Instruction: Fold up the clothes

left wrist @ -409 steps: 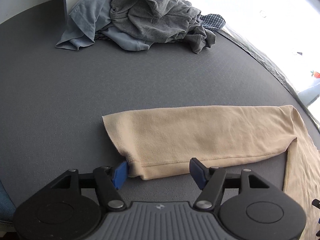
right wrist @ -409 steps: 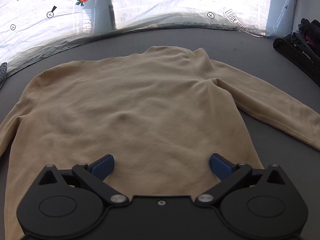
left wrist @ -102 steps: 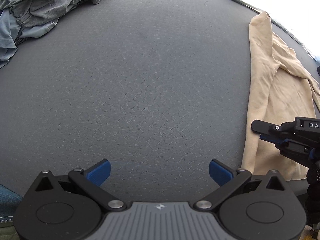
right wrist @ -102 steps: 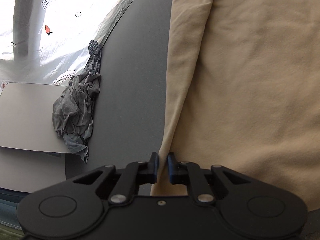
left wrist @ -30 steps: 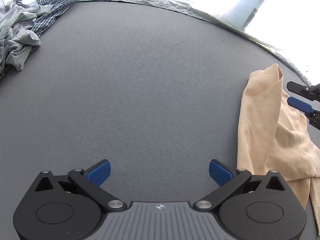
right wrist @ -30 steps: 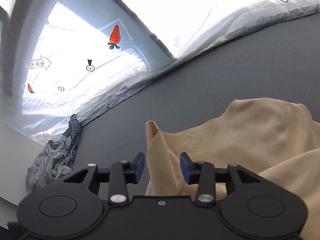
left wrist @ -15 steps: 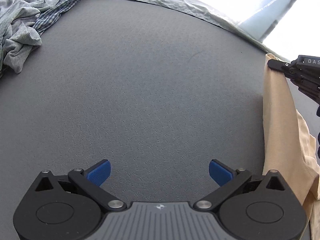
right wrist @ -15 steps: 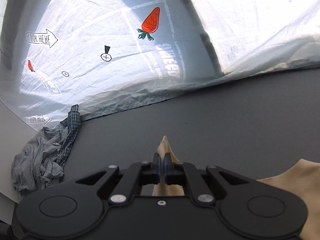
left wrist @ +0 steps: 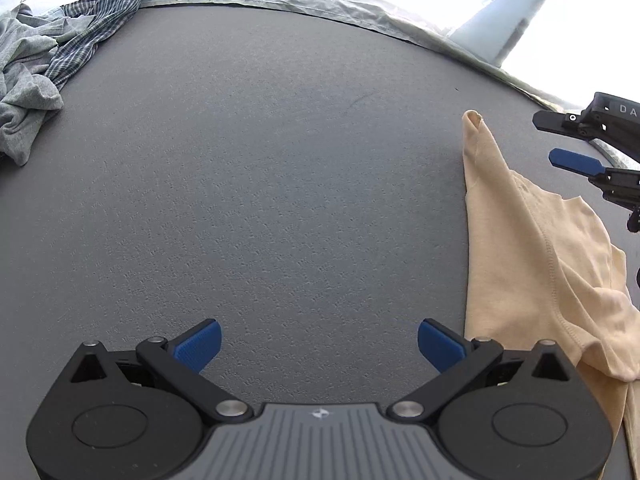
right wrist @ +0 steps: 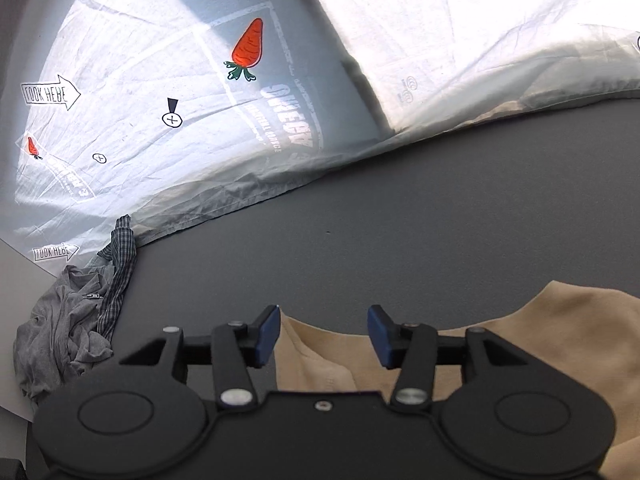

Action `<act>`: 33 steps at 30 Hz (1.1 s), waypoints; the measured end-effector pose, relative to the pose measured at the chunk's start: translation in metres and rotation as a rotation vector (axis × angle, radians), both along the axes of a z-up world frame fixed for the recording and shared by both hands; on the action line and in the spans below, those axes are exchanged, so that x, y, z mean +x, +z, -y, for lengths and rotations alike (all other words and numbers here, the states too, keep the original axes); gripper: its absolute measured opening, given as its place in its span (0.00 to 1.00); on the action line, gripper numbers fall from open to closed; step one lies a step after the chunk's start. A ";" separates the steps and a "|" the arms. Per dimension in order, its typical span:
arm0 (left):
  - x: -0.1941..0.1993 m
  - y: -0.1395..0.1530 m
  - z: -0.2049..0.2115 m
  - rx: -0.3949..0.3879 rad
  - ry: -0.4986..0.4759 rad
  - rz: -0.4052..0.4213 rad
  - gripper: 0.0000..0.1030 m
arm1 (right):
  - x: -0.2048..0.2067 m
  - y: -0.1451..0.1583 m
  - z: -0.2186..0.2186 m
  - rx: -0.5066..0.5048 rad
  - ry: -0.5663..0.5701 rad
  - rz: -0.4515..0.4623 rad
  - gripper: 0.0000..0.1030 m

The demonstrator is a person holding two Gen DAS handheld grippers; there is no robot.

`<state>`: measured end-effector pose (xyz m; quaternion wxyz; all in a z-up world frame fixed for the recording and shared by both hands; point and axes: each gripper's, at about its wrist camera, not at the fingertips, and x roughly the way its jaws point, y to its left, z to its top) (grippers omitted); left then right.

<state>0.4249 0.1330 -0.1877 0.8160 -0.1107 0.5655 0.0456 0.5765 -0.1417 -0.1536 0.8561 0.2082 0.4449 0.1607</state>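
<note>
Beige sweater (left wrist: 532,240) lies partly folded, bunched right of the empty, spread-open left gripper (left wrist: 318,344); the right gripper (right wrist: 322,334), released, hovers above its edge. Further folds remain.

The translucent plastic sheet (right wrist: 460,64) behind the desk (right wrist: 400,232) carries mirrored arrow labels reading "LOOK HERE" (right wrist: 50,94), a carrot logo (right wrist: 248,48) above mirrored lettering too distorted to read, and the right claw (left wrist: 568,140) shows "DA".
</note>
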 end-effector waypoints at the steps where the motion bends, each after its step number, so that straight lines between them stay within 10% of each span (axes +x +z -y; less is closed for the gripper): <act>1: -0.001 0.002 0.004 0.000 -0.010 0.003 1.00 | -0.006 0.003 0.013 -0.003 -0.027 0.007 0.49; 19: -0.019 -0.029 0.087 0.091 -0.198 -0.158 1.00 | -0.152 -0.034 0.264 -0.369 -0.665 -0.048 0.66; 28: -0.020 -0.033 0.092 0.100 -0.199 -0.168 1.00 | -0.157 -0.049 0.288 -0.397 -0.680 -0.029 0.79; 30: -0.022 -0.033 0.093 0.100 -0.198 -0.165 1.00 | -0.155 -0.048 0.281 -0.427 -0.655 -0.020 0.70; 33: -0.024 -0.034 0.093 0.101 -0.198 -0.162 1.00 | -0.161 -0.032 0.274 -0.464 -0.651 0.040 0.19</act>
